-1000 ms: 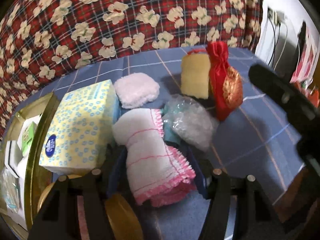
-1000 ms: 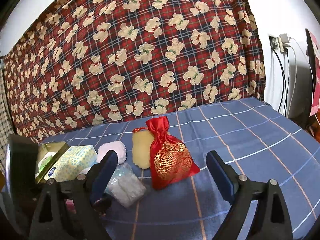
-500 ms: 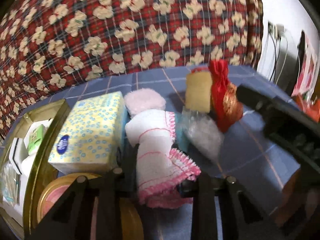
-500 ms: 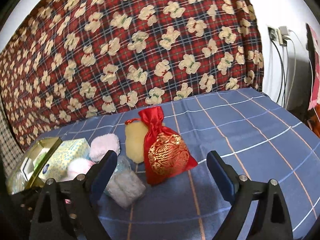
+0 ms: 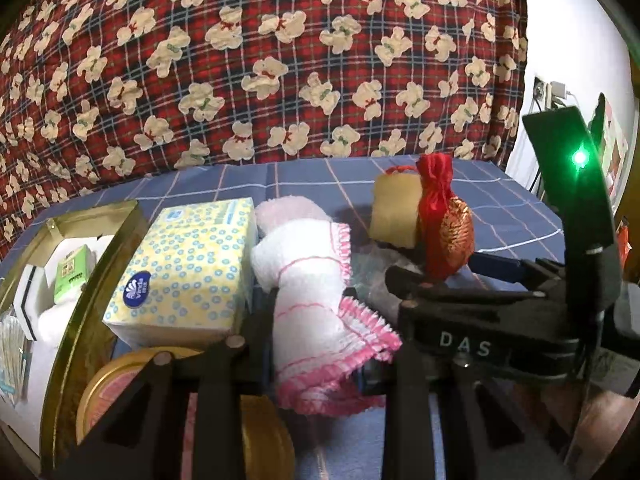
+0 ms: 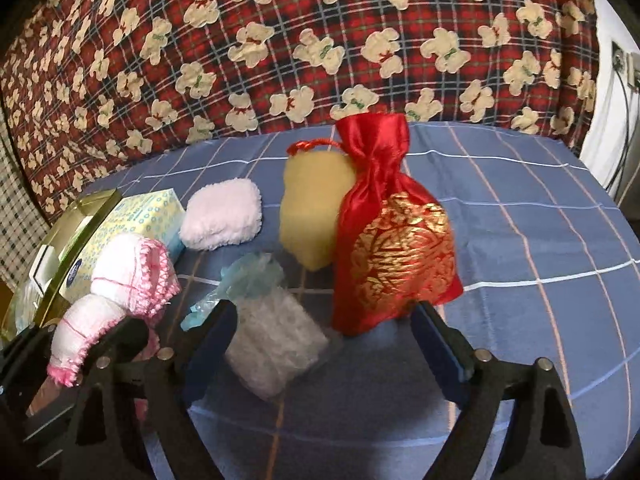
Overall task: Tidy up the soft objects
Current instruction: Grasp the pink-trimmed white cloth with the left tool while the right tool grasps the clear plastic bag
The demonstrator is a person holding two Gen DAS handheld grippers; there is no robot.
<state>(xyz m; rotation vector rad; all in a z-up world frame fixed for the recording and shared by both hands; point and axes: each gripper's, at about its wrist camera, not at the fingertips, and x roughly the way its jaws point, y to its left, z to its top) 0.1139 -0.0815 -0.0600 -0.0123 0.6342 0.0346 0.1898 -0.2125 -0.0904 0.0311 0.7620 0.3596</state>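
the blue checked bedspread [image 6: 500,216] carries everything, with a gold tray [image 5: 80,320] at its left edge and a yellow dotted tissue box [image 5: 188,268] lying just beside the tray. next in size is the red satin pouch [image 6: 390,236], upright and leaning against a flat yellow sponge [image 6: 312,208]; a fluffy pink pad [image 6: 222,216] sits behind, well apart from the pouch. the left gripper [image 5: 316,344] is clamped narrow on the white cloth with pink trim [image 5: 308,300], which bulges out past both pads (the grip looks to be on a fold, not the whole roll), so my worry is that it unrolls or slips free when carried toward the tray. the right gripper [image 6: 320,348] stands wide and has just been narrowing, with the crinkly clear bag [image 6: 276,344] between its jaws but not yet pinched; that slick film could squirt out sideways, and the outer finger [image 6: 434,344] is near the pouch's base and may topple it.
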